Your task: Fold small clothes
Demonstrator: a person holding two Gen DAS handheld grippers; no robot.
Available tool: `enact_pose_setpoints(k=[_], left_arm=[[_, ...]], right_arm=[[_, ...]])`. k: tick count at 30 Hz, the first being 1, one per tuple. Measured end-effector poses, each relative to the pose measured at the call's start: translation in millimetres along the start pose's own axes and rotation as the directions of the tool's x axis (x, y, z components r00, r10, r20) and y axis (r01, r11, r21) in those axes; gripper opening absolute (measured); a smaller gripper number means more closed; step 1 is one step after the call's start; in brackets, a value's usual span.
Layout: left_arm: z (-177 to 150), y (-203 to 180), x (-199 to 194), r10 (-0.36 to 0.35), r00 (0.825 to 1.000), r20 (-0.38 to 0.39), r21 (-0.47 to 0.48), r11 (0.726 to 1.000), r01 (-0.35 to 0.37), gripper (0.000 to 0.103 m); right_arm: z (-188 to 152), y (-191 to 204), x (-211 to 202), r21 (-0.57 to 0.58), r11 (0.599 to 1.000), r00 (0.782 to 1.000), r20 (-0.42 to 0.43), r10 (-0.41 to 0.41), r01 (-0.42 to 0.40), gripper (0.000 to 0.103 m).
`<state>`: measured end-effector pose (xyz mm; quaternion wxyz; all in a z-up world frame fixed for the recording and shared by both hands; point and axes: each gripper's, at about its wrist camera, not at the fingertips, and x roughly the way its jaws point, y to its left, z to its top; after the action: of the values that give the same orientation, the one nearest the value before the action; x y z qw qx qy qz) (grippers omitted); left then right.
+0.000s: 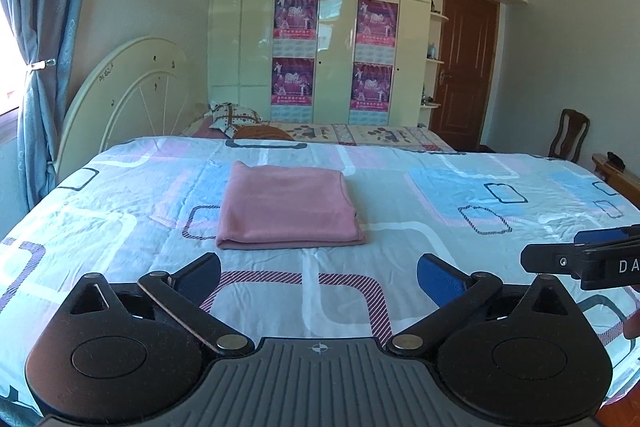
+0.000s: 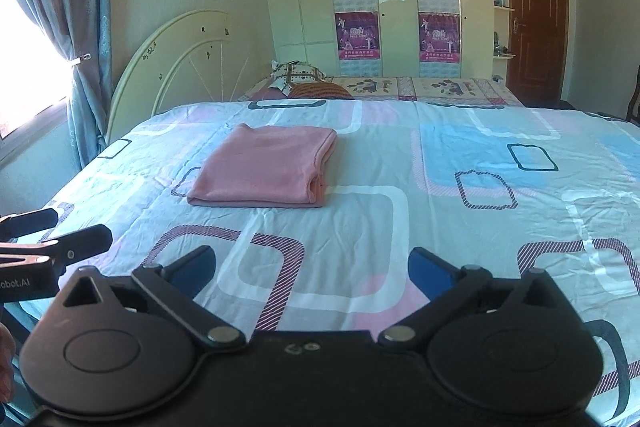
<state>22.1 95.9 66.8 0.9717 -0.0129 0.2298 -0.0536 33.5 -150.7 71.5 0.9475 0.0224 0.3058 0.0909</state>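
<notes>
A pink garment (image 1: 289, 207) lies folded into a neat rectangle on the patterned bedsheet (image 1: 400, 195); it also shows in the right wrist view (image 2: 266, 167). My left gripper (image 1: 319, 277) is open and empty, held above the sheet just short of the garment's near edge. My right gripper (image 2: 312, 269) is open and empty, further back and to the right of the garment. The right gripper's side shows at the right edge of the left wrist view (image 1: 588, 255). The left gripper's side shows at the left edge of the right wrist view (image 2: 48, 239).
A cream headboard (image 1: 124, 87) stands at the bed's left. Pillows (image 1: 236, 117) and a second quilt (image 1: 360, 135) lie beyond the sheet. White wardrobes (image 1: 332, 27) with posters, a brown door (image 1: 464, 67) and a wooden chair (image 1: 570, 135) stand behind. A blue curtain (image 1: 36, 47) hangs at left.
</notes>
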Motion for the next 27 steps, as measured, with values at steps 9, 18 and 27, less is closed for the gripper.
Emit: enact_pose_setpoints(k=[9,18,27], left_arm=[[1.2,-0.8,-6.0,0.002,1.000,0.006,0.010,1.000,-0.002,0.103],[1.8,-1.3,-5.7,0.002,1.000,0.002,0.015,1.000,-0.002,0.103],[4.2,-1.0,-6.2,-0.002,1.000,0.008,0.012,1.000,0.002,0.103]], right_arm=[[-1.4,0.9,-3.0,0.015,1.000,1.000,0.008,-0.005,0.005,0.102],[1.2,4.5,-2.6,0.003,1.000,1.000,0.006,0.001,-0.001,0.102],[4.2,5.2,-3.4,-0.004,1.000,1.000,0.011,-0.003,0.003,0.102]])
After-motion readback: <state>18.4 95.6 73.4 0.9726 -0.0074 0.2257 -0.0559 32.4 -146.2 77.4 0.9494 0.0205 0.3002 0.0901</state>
